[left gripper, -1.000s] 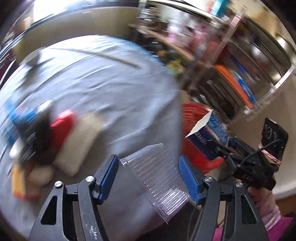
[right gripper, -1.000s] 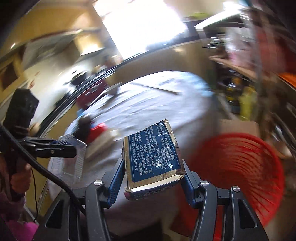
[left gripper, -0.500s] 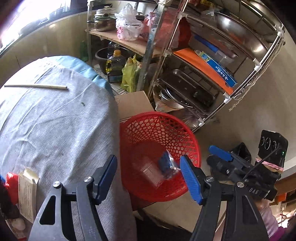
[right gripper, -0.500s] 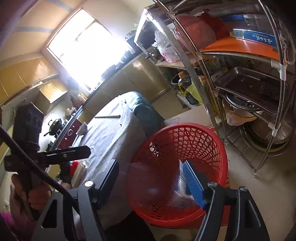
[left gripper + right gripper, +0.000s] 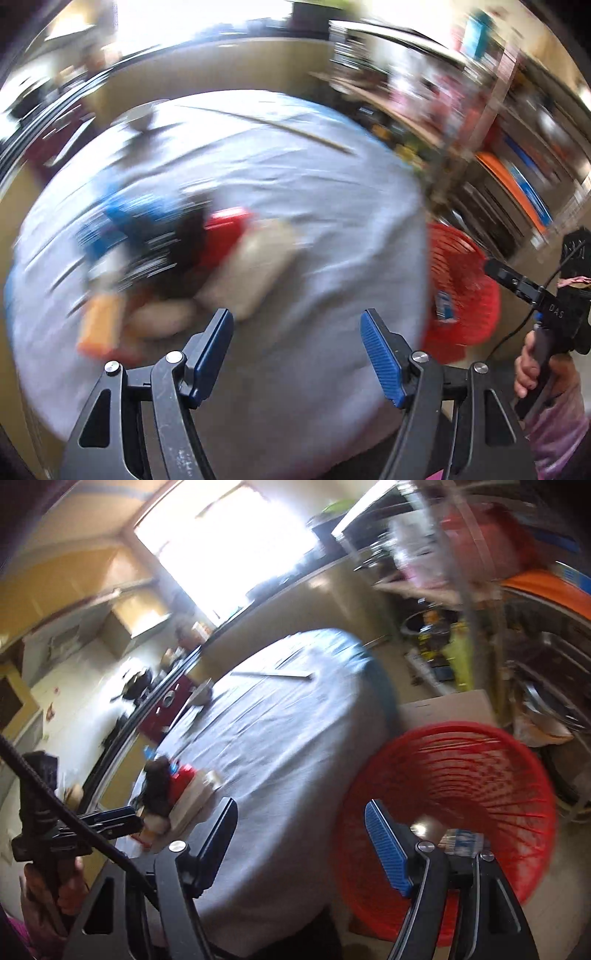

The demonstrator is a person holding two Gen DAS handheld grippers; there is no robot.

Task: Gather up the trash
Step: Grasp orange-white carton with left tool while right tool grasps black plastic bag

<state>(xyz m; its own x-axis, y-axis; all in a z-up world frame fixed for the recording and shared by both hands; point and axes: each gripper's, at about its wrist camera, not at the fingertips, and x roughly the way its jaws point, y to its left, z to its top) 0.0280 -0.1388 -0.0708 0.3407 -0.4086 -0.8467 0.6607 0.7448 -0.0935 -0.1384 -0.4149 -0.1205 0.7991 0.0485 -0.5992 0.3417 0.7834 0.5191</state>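
Beside the red basket (image 5: 447, 812), on the floor just off the worktop (image 5: 295, 206) edge, I find both sets of tongs empty. My left tongs (image 5: 297, 354) stand wide apart over the grey cloth, nothing between the blue pads. My right tongs (image 5: 301, 843) also stand wide and empty, pointing at the gap between worktop and basket.

Inside the basket I can see a blue-and-white carton (image 5: 461, 840) lying at the bottom; the left view shows the same basket (image 5: 458, 291) with a blue-printed item in it. I judge part of the trash to be delivered.

Further from the basket, toward the worktop's far side, a pile of trash (image 5: 173, 266) remains: a red pack, a pale flat box, something dark, blue wrappers and an orange piece. Blur prevents finer identification. A thin stick (image 5: 295, 127) lies at the end of the worktop away from me.

Step in hand, in my judgement: turning toward the pile for another pick. The next move calls for lowering one set of tongs onto a single item at the pile's edge, closing firmly, then carrying it over the basket rim.
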